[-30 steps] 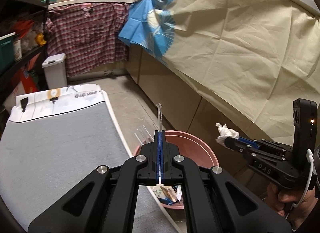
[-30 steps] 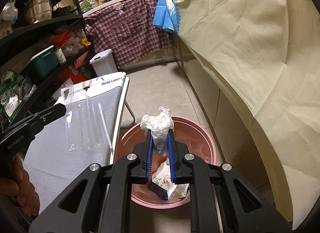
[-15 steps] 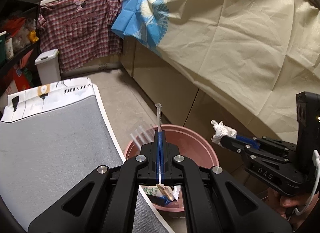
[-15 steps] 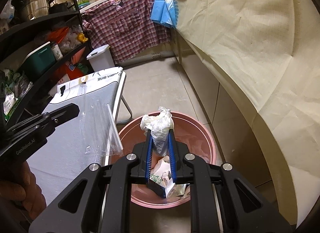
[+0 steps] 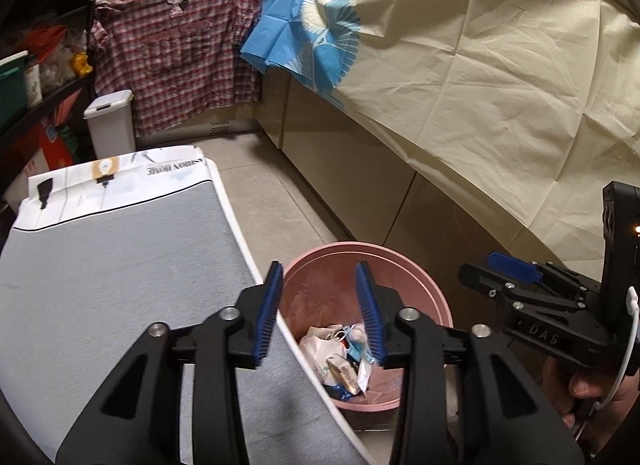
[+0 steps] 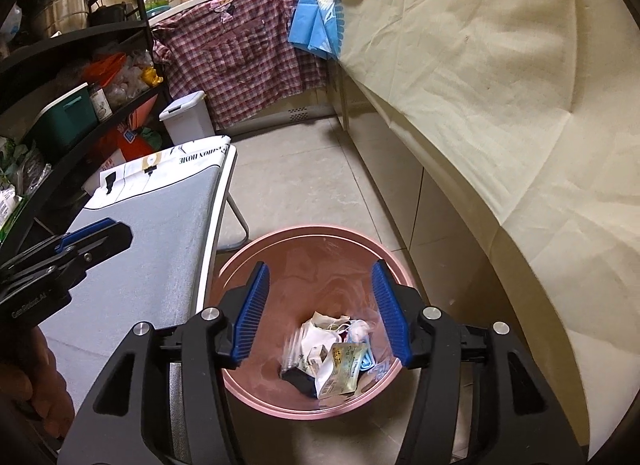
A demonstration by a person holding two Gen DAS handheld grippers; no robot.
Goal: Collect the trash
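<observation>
Both grippers, left gripper (image 5: 320, 313) and right gripper (image 6: 322, 313), have just been opening, fingers wide with nothing between. The straw and tissue are gone from them. Trash (image 6: 336, 357) lies heaped in the pink bin (image 6: 280, 241), no clear long axis.

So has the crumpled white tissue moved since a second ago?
Yes. It has left the right gripper, whose fingers have just been opening with nothing between them, and dropped onto the trash in the pink bin.
</observation>
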